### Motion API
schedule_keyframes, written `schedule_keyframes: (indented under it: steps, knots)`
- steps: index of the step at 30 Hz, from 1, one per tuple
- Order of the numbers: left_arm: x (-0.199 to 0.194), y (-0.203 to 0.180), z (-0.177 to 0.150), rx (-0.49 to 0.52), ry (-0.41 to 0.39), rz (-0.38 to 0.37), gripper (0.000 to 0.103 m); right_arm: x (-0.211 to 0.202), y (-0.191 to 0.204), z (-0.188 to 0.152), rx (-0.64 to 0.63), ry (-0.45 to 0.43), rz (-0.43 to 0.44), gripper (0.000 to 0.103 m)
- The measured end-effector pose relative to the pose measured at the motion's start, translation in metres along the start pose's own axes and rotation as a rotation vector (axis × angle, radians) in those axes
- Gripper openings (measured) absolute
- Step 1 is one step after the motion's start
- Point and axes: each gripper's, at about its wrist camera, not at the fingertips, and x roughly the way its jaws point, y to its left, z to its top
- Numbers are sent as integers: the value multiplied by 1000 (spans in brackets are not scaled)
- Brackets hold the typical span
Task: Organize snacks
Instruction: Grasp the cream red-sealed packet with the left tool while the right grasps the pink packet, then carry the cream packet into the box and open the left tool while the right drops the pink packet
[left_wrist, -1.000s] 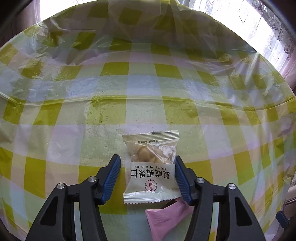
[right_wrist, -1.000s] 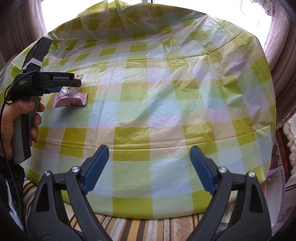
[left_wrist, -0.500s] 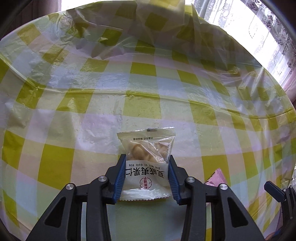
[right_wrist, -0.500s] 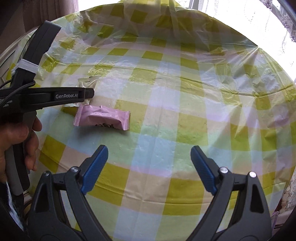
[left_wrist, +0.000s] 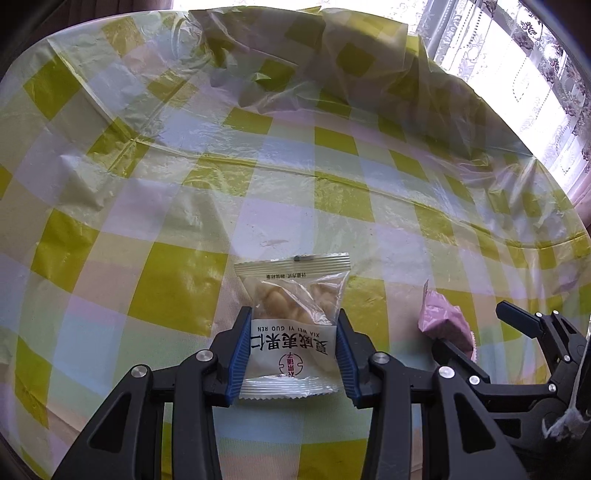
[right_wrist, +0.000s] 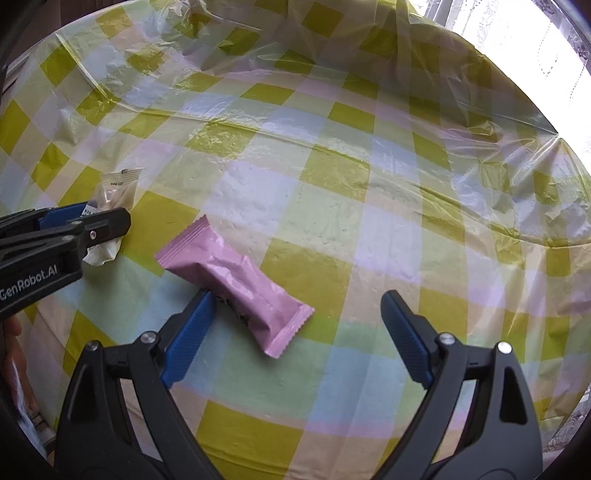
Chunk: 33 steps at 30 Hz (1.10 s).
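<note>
The left gripper (left_wrist: 291, 354) is clenched on the nut packet (left_wrist: 291, 325): its blue fingers (left_wrist: 239, 360) press the packet's two side edges, the printed lower half sits between them, and the clear upper half with the nuts sticks out past the fingertips. Its jaws closed in on the packet within the last second. Whether the packet rests on the tabletop (left_wrist: 258, 192) or hangs just above it, the left wrist view does not show.

The right gripper (right_wrist: 295, 332) is released, its fingers spread wide with nothing pressed between them. The pink bar (right_wrist: 236, 284) lies flat on the checked plastic cover just ahead of the fingers, toward the left finger, whose tip is touching or almost touching the bar's near side. The bar's long axis runs diagonally, from far-left to near-right, so it sits skewed across the gap. By my reading, the coming grasp turns on that skew: the right fingers need to shift left and roll until they close across the bar's short width. The right hand is clearly the nearer one.

The right wrist view gives the bar's full length and angle; the left wrist view shows only one pink end (left_wrist: 443, 325) behind the right gripper's fingers (left_wrist: 517, 321).
</note>
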Motion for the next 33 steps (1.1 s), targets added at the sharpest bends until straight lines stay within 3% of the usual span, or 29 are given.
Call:
schedule_keyframes:
  steps: [11, 20, 23, 25, 31, 33]
  knots:
    - [-4, -5, -3, 49, -10, 42, 43, 13, 0, 9, 77, -5, 37, 91]
    - [-3, -17, -7, 113, -19, 114, 46, 14, 1, 10, 97, -27, 90, 78]
    - [-3, -17, -8, 128, -21, 121, 45, 10, 2, 9, 87, -39, 94, 65]
    - [-4, -17, -8, 129, -23, 120, 45, 8, 4, 9, 77, -46, 98, 47]
    - [-5, -18, -10, 137, -27, 119, 44, 4, 8, 4, 66, -53, 89, 27]
    - [-5, -20, -10, 143, -24, 115, 44, 2, 9, 1, 69, -54, 81, 25]
